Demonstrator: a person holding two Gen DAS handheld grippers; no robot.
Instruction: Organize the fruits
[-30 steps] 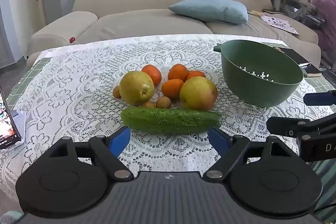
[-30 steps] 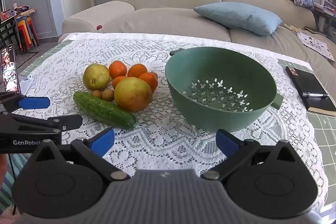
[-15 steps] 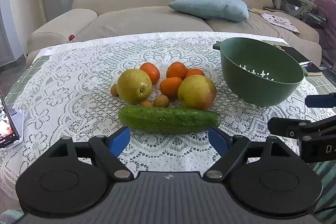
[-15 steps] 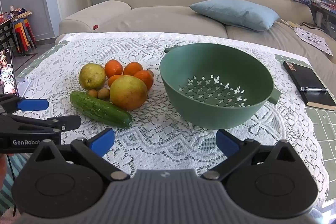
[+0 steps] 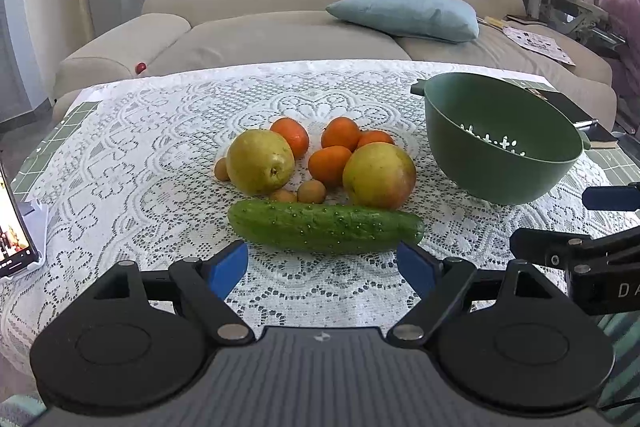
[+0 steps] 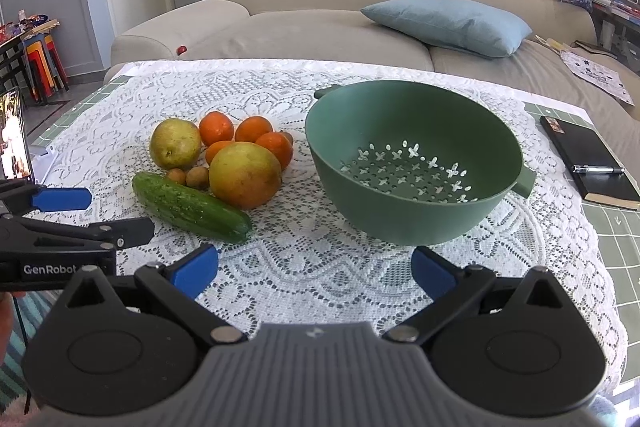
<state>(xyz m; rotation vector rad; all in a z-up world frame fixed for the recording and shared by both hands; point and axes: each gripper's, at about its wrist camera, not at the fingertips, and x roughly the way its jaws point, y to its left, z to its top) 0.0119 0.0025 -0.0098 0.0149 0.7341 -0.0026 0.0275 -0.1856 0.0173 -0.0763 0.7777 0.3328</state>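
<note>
Left wrist: cucumber just beyond spread left hand-held gripper.

Fruit pile at frame centre: cucumber lying crosswise, pear, apple, oranges behind. Green colander upright, empty, at right.

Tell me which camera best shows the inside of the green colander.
The right wrist view: it looks down into the green colander, showing the perforated floor with nothing in it. The left wrist view catches it side-on, mostly outer wall, with only a strip of holes visible.
</note>
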